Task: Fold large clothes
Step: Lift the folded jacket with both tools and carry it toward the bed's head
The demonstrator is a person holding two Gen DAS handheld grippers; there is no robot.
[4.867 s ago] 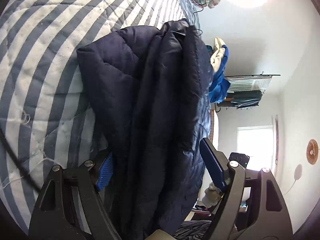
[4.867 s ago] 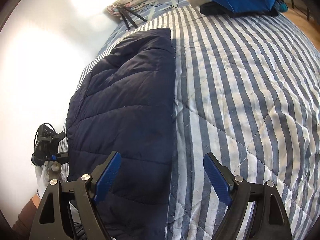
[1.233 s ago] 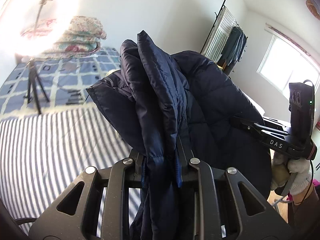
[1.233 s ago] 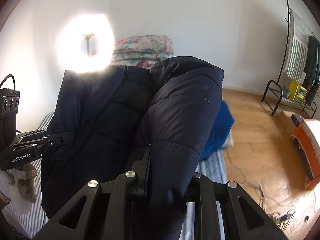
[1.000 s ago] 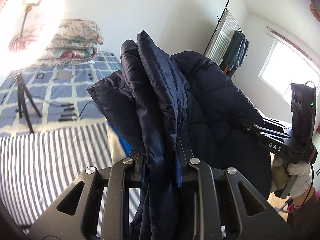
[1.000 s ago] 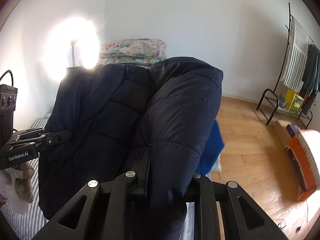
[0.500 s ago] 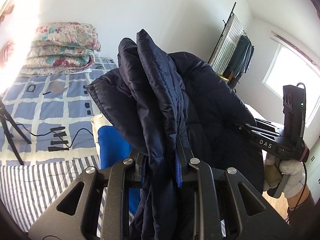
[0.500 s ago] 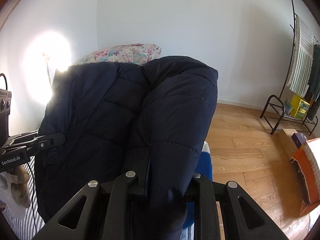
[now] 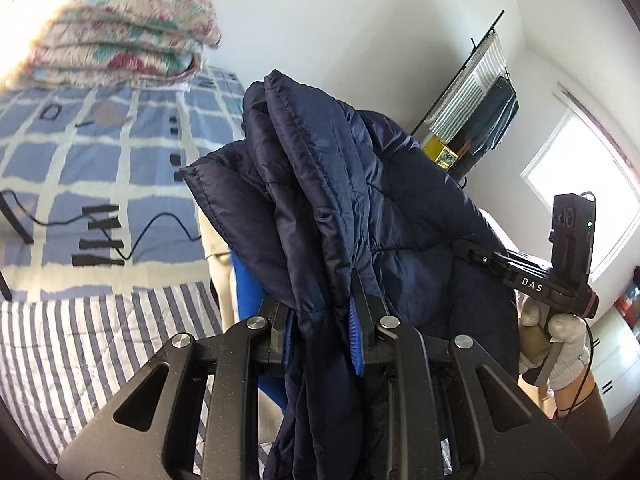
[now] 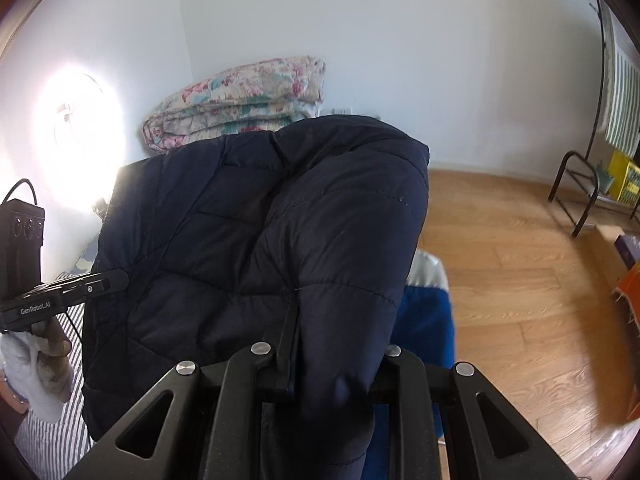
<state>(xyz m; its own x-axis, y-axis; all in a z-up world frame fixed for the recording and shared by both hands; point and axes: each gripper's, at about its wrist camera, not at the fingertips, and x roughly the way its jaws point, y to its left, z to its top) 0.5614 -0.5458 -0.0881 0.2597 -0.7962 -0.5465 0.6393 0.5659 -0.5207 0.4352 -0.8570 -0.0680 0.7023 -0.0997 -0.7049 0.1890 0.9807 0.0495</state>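
A folded navy quilted jacket (image 9: 352,200) hangs in the air between both grippers, lifted off the striped bed (image 9: 80,344). My left gripper (image 9: 320,332) is shut on a thick bunched edge of it. My right gripper (image 10: 332,364) is shut on the other edge of the jacket (image 10: 260,248), which bulges over its fingers. The right gripper also shows at the right of the left wrist view (image 9: 532,276), and the left gripper at the left of the right wrist view (image 10: 68,288).
A blue and cream pile of clothes (image 9: 244,280) lies on the bed just under the jacket (image 10: 424,320). Folded floral quilts (image 9: 120,40) lie on a checked blue cover (image 9: 80,152). A clothes rack (image 9: 476,100) stands by the wall, over a wooden floor (image 10: 520,280).
Both grippers have carried the lifted jacket further across the bed toward the blue and cream pile and the floral quilts. The grip is unchanged.
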